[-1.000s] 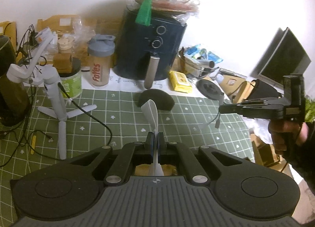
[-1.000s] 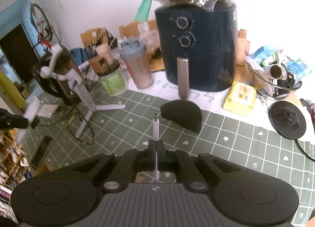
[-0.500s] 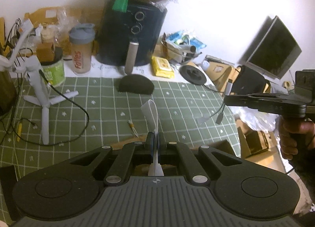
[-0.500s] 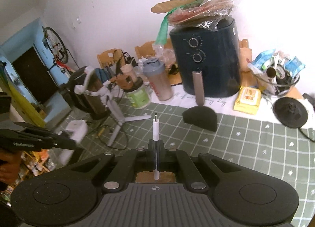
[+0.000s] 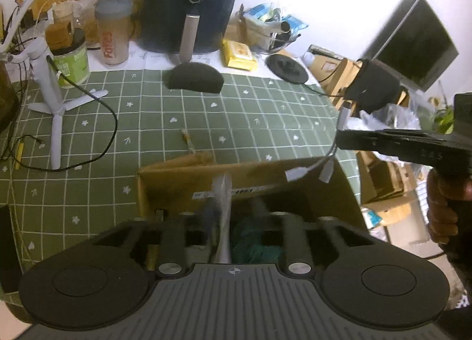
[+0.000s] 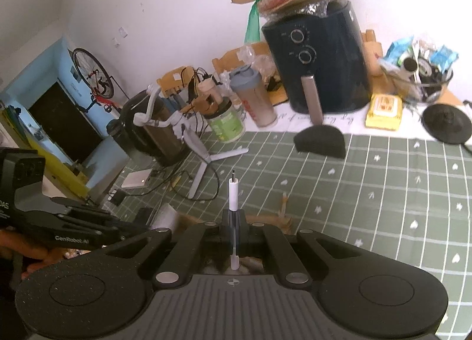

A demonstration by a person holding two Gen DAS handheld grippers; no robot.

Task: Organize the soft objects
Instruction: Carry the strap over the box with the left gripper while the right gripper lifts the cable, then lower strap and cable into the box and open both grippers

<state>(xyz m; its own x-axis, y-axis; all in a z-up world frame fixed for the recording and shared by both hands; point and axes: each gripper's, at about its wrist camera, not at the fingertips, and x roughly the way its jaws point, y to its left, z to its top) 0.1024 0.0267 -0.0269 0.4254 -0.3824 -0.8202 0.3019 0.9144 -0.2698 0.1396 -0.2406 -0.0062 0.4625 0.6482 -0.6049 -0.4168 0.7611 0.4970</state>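
In the left wrist view my left gripper (image 5: 225, 216) hangs over an open cardboard box (image 5: 183, 183) with dark teal fabric (image 5: 253, 248) inside. Its jaws are apart and blurred, and a white flat cable end (image 5: 223, 213) stands between them. My right gripper (image 6: 233, 222) is shut on a white cable with a small plug (image 6: 232, 195) pointing up. The right gripper also shows from the side in the left wrist view (image 5: 342, 141), white connectors (image 5: 312, 170) dangling from it. A black semicircular pad (image 5: 193, 77) lies on the green checked mat (image 5: 265, 121).
A dark air fryer (image 5: 191, 3), a shaker bottle (image 5: 112, 33), a green tub (image 5: 72, 64), a white tripod (image 5: 50, 80) with a black cable, a yellow packet (image 5: 239, 55) and a black disc (image 5: 286, 68) crowd the back. A small stick (image 5: 188, 142) lies mid-mat.
Both grippers have pulled back and dropped toward the near edge. The cardboard box has come into the left view. My left jaws have opened around the white cable end.
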